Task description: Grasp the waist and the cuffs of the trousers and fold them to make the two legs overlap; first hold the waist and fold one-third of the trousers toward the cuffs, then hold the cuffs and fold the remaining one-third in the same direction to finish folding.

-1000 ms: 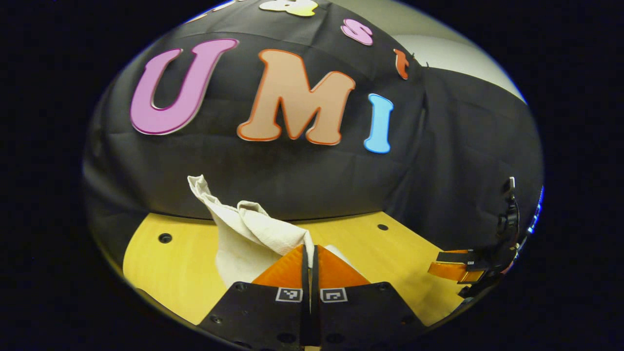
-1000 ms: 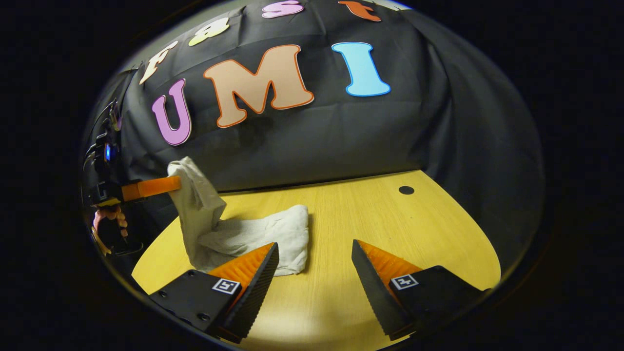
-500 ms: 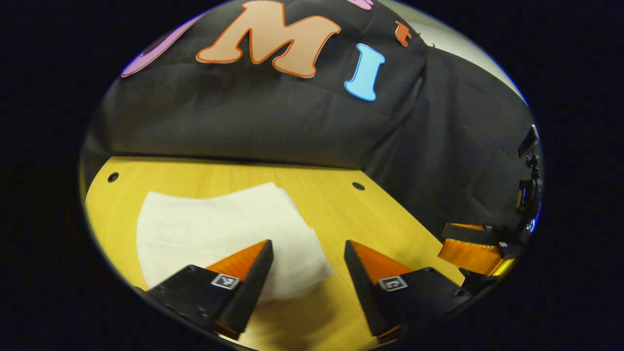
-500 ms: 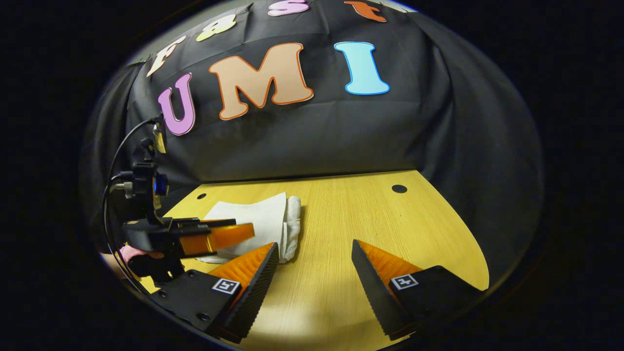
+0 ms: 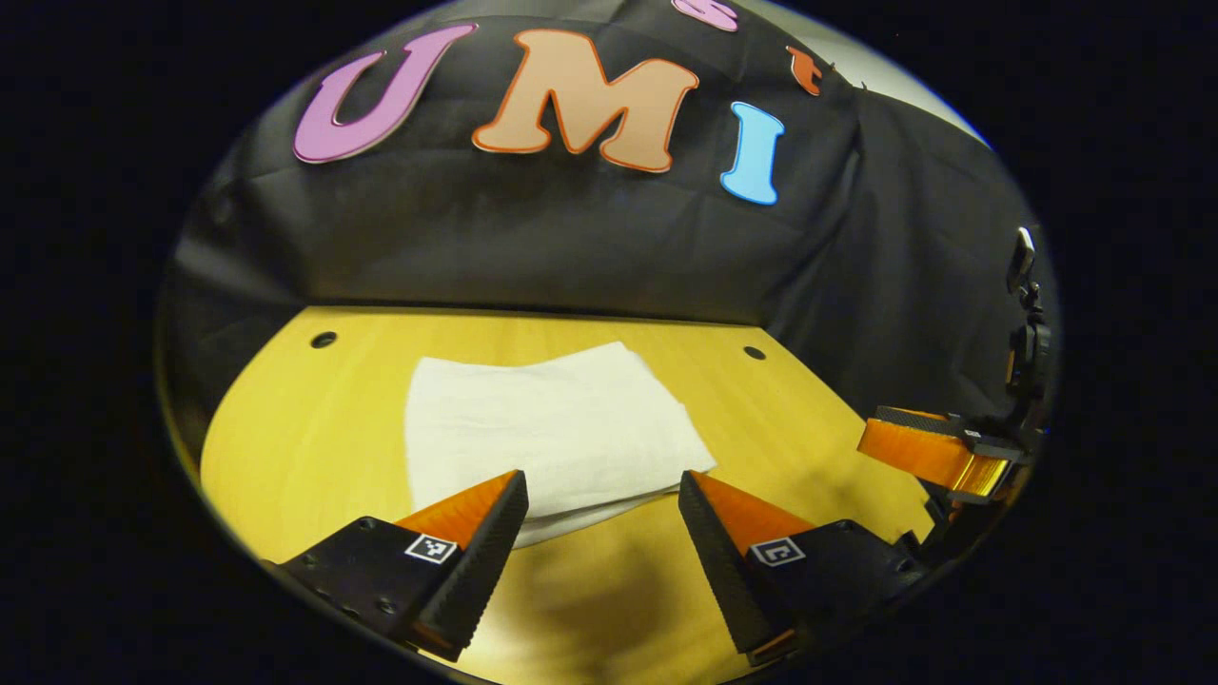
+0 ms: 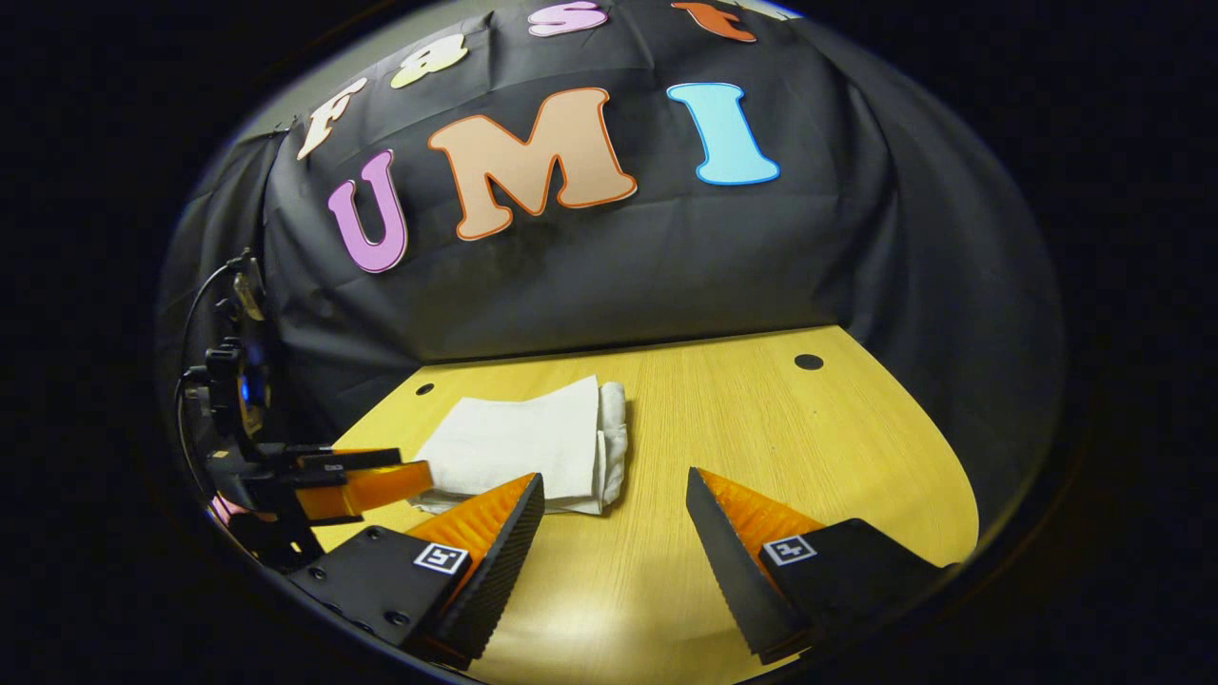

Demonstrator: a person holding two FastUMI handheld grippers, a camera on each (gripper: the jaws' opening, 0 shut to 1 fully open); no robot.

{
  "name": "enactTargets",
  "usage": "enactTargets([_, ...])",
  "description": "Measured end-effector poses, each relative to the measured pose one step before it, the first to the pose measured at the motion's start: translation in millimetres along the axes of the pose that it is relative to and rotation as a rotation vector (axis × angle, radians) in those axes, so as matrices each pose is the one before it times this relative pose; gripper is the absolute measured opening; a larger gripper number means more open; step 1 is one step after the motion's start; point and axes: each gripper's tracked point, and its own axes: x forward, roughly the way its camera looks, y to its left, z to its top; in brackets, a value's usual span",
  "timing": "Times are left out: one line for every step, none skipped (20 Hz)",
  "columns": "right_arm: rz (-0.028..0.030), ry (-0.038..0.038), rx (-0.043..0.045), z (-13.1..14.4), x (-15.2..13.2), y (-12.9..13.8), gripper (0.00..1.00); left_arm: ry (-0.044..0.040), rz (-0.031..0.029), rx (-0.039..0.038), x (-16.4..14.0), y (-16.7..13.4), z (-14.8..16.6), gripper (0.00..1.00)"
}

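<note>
I have the trousers (image 5: 547,428) lying flat on the table (image 5: 304,428) as a compact white folded stack, with nothing gripping them. In the left gripper view my left gripper (image 5: 601,499) hangs just short of the stack's near edge, its fingers spread wide and holding nothing; the near corner of the cloth sits between and beyond the tips. In the right gripper view my right gripper (image 6: 614,504) also stands wide apart and empty, with the trousers (image 6: 533,442) ahead and to the left, the layered folded edge facing right. The left gripper (image 6: 366,485) shows there at the left edge, near the stack's near-left corner, and the right gripper (image 5: 928,452) shows at the far right of the left gripper view, well clear of the cloth. Round holes (image 5: 324,340) mark the table's back edge.
</note>
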Motion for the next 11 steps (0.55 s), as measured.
enactTargets([-0.00021,-0.00601,0.00543,1.39,-1.68,2.63,0.96,-0.01042,0.01687,0.01129,-9.16,7.43,2.1,0.95])
enactTargets([-0.00302,-0.00565,0.00555,0.35,-1.26,1.34,0.96,-0.00701,0.00566,0.00566,-7.11,5.44,0.99,0.95])
enactTargets([-0.00884,-0.00692,0.00278,1.78,-2.06,0.59,0.97,-0.00119,0.00164,-0.00055,-4.61,3.49,-1.35,0.95])
enactTargets([-0.00811,-0.00955,0.00108,1.46,-2.77,0.51,0.97,0.00682,-0.00029,-0.00282,-2.9,2.33,-3.39,0.95])
enactTargets([-0.00867,-0.01181,0.00173,2.23,-2.71,-0.29,0.96,0.01117,-0.00469,-0.00268,-4.93,3.28,-5.23,0.95])
enactTargets([-0.00803,-0.00998,0.00262,1.79,-2.58,-0.13,0.96,0.00772,-0.00401,-0.00416,-3.34,2.54,-3.35,0.95])
enactTargets([-0.00751,-0.00836,0.00217,1.5,-2.54,-0.28,0.96,0.00747,-0.00698,-0.00412,-3.61,-1.58,-2.58,0.95])
enactTargets([-0.00881,-0.00593,-0.00047,0.23,-2.93,-1.54,0.96,0.004,-0.0086,-0.00424,-4.05,-1.06,-1.3,0.95])
enactTargets([-0.01033,-0.00267,-0.00116,-0.22,-2.08,-1.64,0.96,0.00245,-0.01073,-0.00265,-3.35,-2.57,-1.44,0.96])
enactTargets([-0.01035,-0.00373,-0.00153,-0.32,-4.75,-0.88,0.96,-0.0001,-0.01239,0.00111,-2.08,-1.81,-0.05,0.96])
enactTargets([-0.01021,-0.00192,0.00015,0.07,-2.32,-1.97,0.96,0.00206,-0.00967,0.00507,0.23,-0.4,-0.58,0.96])
